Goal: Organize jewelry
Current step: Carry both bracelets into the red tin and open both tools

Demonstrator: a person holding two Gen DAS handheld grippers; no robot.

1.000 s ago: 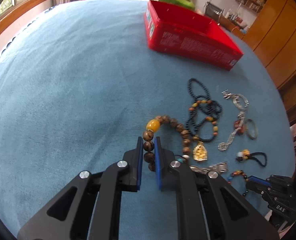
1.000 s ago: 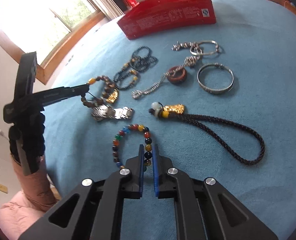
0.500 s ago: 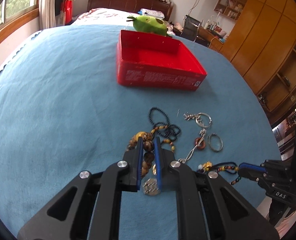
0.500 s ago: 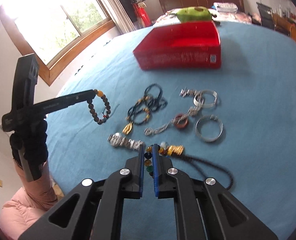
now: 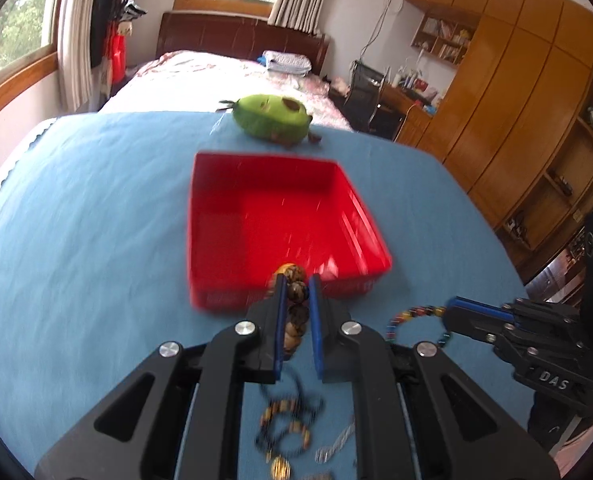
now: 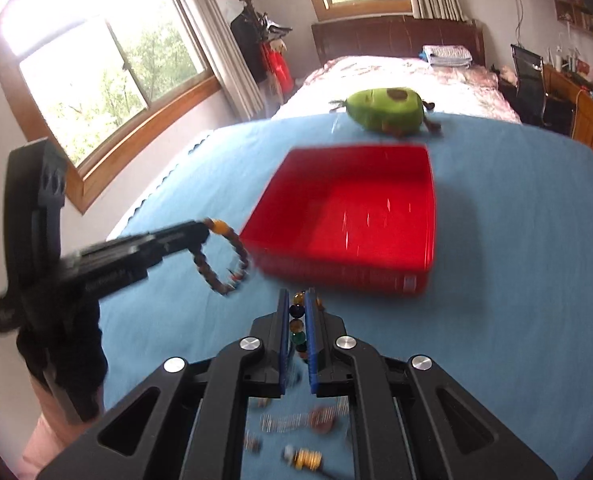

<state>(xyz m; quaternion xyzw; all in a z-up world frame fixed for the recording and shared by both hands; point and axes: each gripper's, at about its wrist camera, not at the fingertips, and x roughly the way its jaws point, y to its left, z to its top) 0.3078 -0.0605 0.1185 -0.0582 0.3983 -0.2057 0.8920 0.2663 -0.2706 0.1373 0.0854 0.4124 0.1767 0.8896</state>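
Note:
My left gripper (image 5: 297, 280) is shut on a brown wooden bead bracelet (image 5: 296, 312), held in the air just short of the near wall of the empty red box (image 5: 280, 216). In the right wrist view that same bracelet (image 6: 220, 264) hangs as a loop from the left gripper (image 6: 206, 232). My right gripper (image 6: 297, 294) is shut on a multicoloured bead bracelet (image 6: 298, 326), which also dangles beside the right gripper (image 5: 450, 306) in the left wrist view. Both hang above the blue cloth, near the red box (image 6: 348, 220).
Blurred jewelry lies on the blue cloth (image 5: 76, 220) below the grippers: dark bead strands with a gold pendant (image 5: 284, 436) and a silver chain and gold charm (image 6: 304, 428). A green plush toy (image 5: 272, 118) sits behind the box. A bed and wooden cabinets stand beyond.
Both grippers have lifted their bracelets off the cloth and moved up and forward toward the red box, which now looks much nearer and shows its inside.

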